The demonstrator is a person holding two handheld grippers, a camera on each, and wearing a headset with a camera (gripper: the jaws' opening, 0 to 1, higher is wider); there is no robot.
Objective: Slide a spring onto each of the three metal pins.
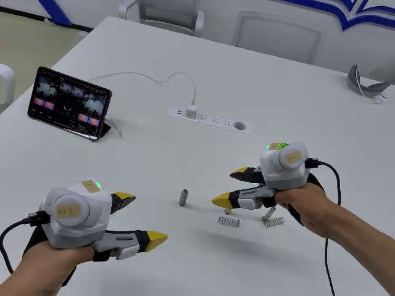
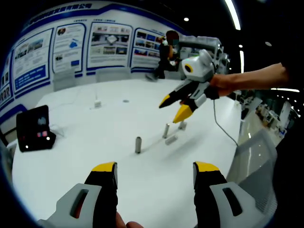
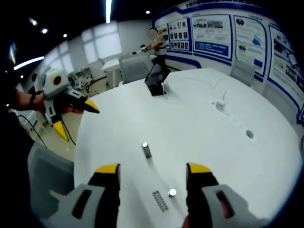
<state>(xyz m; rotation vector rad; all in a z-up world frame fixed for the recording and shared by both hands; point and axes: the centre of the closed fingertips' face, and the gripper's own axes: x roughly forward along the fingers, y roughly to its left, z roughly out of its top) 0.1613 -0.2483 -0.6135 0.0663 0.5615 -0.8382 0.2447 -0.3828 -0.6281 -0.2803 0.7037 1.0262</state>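
Metal pin (image 1: pixel 228 212) half-hidden under right gripper (image 1: pixel 229 186) | left gripper (image 1: pixel 142 217), right gripper: jaws apart, empty

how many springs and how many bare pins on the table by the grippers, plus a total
springs: 3 (one upright, two lying flat)
bare pins: 2
total: 5

Ceiling light strips (image 2: pixel 232 14) are lighting the white table (image 1: pixel 278 92) bright and even, shadows are falling soft, fisheye edges are bending and blurring slightly.
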